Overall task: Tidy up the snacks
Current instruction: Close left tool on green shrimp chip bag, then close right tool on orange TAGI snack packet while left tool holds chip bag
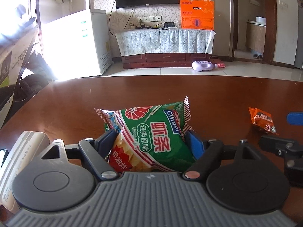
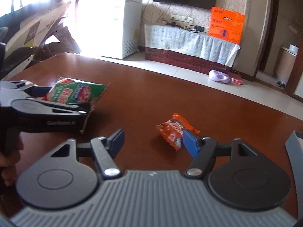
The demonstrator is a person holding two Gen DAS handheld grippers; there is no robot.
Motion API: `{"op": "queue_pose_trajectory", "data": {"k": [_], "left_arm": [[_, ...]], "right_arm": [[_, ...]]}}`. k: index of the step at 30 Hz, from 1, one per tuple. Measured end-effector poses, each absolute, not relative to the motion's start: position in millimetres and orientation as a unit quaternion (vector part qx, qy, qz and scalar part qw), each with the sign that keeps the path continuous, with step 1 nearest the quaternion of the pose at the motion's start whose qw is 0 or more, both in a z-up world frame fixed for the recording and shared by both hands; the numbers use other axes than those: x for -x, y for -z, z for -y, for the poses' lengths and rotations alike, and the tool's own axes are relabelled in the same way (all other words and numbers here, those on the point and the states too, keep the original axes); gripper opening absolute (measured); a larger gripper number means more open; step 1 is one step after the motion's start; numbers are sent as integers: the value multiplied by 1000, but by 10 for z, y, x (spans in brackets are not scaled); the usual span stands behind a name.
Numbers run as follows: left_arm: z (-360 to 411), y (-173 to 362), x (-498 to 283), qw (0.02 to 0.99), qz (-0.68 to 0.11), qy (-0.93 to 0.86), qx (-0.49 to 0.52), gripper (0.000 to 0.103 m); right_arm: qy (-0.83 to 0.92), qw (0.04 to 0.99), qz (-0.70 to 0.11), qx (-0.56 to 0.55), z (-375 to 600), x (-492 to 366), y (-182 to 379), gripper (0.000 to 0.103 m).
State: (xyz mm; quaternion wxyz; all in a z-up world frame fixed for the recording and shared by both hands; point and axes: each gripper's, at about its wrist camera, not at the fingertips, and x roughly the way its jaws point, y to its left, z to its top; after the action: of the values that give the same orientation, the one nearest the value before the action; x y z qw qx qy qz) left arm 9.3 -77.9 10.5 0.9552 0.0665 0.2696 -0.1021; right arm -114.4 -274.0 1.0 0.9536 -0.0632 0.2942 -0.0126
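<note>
A green shrimp-chip bag [image 1: 151, 132] sits between the fingers of my left gripper [image 1: 151, 141], which is shut on it just above the brown table [image 1: 217, 98]. The bag also shows in the right wrist view [image 2: 75, 92], held by the left gripper [image 2: 47, 111]. A small orange snack packet [image 2: 174, 130] lies on the table, also seen in the left wrist view [image 1: 263, 120]. My right gripper [image 2: 153, 141] is open and empty, its right finger [image 2: 191, 142] just beside the orange packet.
A white box [image 1: 20, 160] stands at the table's left near my left gripper. Beyond the table's far edge are a white freezer [image 1: 85, 41], a TV cabinet [image 1: 164, 43] with an orange box [image 1: 197, 14], and a purple bottle [image 1: 203, 65] on the floor.
</note>
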Motion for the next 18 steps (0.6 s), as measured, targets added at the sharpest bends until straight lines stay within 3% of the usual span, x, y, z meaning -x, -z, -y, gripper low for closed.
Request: {"op": "queue_pose_trajectory", "data": {"k": [14,17,18], "left_arm": [[745,-14,-36,957,-262,105,-64,84],[749,-17,-34,957,-262,105,-64,84],[753,-13,-34,957,-262,105,-66,84]], "right_arm": [[95,940,-323,-58,3120,660,341,75],[87,940,-325,-49,3075,615,343,72],[85,940,-327,-40,3061,603,340,65]]}}
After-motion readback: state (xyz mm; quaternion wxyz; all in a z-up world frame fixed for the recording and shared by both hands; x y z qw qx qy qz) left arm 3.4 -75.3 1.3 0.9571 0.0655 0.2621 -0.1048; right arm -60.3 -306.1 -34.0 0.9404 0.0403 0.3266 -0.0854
